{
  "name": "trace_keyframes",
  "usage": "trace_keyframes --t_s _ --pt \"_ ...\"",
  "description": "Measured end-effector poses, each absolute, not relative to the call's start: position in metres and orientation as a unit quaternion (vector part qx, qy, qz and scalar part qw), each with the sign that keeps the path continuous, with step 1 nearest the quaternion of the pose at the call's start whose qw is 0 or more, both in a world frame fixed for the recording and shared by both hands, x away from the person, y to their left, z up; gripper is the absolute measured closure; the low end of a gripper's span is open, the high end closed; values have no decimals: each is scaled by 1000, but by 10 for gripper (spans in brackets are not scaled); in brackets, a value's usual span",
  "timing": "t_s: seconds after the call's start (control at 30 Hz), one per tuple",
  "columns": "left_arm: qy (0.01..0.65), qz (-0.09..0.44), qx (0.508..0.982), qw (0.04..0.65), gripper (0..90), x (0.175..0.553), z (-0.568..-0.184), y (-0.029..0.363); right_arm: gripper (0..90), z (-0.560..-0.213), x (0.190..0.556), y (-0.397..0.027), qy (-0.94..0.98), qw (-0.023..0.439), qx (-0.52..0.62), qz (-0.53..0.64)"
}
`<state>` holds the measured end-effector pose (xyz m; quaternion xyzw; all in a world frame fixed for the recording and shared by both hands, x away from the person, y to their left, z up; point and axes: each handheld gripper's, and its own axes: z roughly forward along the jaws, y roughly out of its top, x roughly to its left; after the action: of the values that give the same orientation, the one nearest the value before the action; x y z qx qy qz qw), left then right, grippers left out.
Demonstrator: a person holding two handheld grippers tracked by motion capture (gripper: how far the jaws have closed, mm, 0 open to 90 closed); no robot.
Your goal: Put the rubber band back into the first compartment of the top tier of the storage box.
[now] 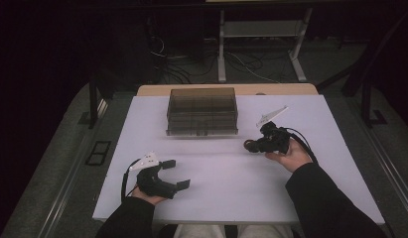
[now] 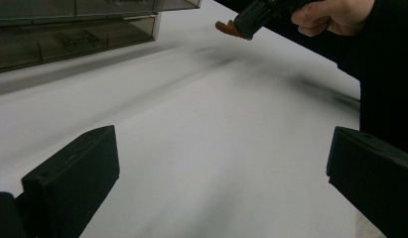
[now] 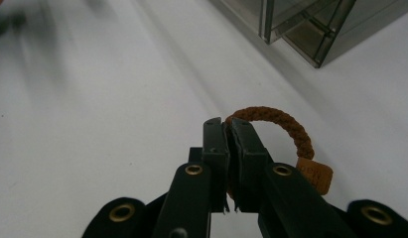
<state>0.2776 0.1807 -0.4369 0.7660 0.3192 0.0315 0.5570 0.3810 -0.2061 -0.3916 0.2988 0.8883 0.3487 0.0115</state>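
A brown braided loop (image 3: 292,129) with a small tan tag (image 3: 314,175) is pinched between the jaws of my right gripper (image 3: 228,127), which is shut on it a little above the white table. From above, the right gripper (image 1: 250,146) sits right of centre, pointing left, just in front of the smoky drawer box (image 1: 202,111). My left gripper (image 1: 176,174) rests near the front left of the table with its jaws wide open and nothing between them. The left gripper view shows its own open jaws, with the right gripper (image 2: 251,17) and the brown loop (image 2: 225,28) farther off.
The smoky transparent box (image 3: 310,29) with several drawers stands at the back middle of the white table (image 1: 216,198). Beyond the table's far edge are a desk frame and cables (image 1: 231,62) on the floor.
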Motion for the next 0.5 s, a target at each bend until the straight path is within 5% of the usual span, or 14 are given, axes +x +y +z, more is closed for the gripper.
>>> trace_keyframes --t_s 0.5 --pt "319 30 766 557 0 277 -437 180 848 -367 385 -199 891 17 284 352"
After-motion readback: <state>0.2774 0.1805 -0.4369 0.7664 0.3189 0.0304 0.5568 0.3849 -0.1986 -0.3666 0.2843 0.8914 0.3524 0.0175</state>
